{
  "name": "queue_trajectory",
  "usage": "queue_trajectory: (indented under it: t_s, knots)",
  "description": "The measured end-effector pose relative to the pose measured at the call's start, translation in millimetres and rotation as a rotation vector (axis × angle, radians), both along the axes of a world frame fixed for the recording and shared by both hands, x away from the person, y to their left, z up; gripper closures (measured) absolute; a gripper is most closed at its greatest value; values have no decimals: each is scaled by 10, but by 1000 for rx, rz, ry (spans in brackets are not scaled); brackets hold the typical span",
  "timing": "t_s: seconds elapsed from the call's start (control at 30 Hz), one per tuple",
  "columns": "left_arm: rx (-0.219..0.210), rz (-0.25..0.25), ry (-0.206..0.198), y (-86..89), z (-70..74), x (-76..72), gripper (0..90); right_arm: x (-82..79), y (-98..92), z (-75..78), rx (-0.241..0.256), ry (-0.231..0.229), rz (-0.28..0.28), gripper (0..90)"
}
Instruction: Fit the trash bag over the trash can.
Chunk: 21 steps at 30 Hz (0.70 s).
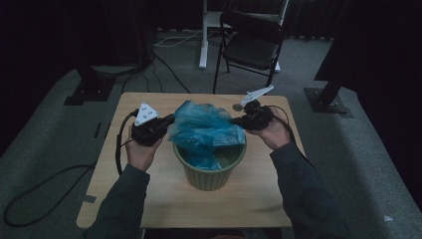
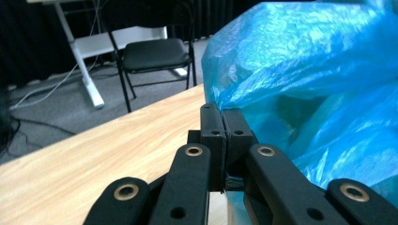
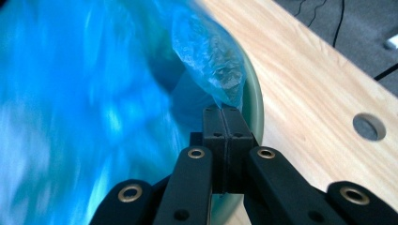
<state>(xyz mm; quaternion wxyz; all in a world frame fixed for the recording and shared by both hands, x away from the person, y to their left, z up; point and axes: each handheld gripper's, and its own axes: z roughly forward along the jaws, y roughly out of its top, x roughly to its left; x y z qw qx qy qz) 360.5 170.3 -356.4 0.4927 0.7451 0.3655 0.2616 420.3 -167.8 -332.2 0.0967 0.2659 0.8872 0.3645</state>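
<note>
High view first: small wooden desk [image 1: 149, 199] in the middle of the frame, with a green bin [image 1: 211, 174] sitting about centre, a bit toward the near edge. Plenty of bare wood in the lower part of the frame, below and to both sides of the bin. Much tighter up top, where the blue plastic bag [image 1: 204, 127] balloons out over the rim and reaches close to the far edge. Round hole [image 1: 238, 107] in the desk near that far edge, just right of the bag. Beyond the desk, grey carpet, loose cables at upper left and a black folding chair [image 1: 251, 42] at upper centre, well apart from everything.

Left hand-held gripper [image 1: 166, 121] at centre left, clamped on the bag's left edge. In the left gripper view, jaws pressed together with blue film pinched at the tips [image 2: 226, 115], desk edge running off to the upper left.

Right hand-held gripper [image 1: 238, 121] at centre right, shut on the bag's right edge. In the right gripper view, jaws together [image 3: 224, 112] right at the bin's green rim [image 3: 256, 105], a crinkled flap of the bag above them.

Inside the bin: the bag's lower part hanging down into it, upper part bunched loosely above the rim. Can't tell whether anything else sits in there.
</note>
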Motion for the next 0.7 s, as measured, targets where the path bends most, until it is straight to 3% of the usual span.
queue_trajectory:
  t_s: [0.1, 0.17, 0.2, 0.47, 0.57, 0.63, 0.7]
  knots:
    - [4, 1, 14, 14, -31, 12, 891, -28, -67, -3, 2, 13, 18, 897]
    - [5, -8, 17, -1, -37, 12, 891, -47, -84, 18, 9, 13, 42, 849]
    - [4, -17, 17, -15, -39, 11, 891, -71, -79, 51, 16, -3, 62, 730]
    - [17, -62, 9, -143, -27, 3, 888, -65, -4, 163, 52, -105, 54, 533]
    - [15, -69, 8, -161, -16, 5, 887, -13, 36, 164, 56, -119, 53, 490]
    - [15, -72, 9, -166, -12, 9, 886, 6, 61, 156, 71, -118, 72, 515]
    - [16, -72, 9, -164, -10, 15, 885, -3, 82, 150, 88, -111, 108, 622]
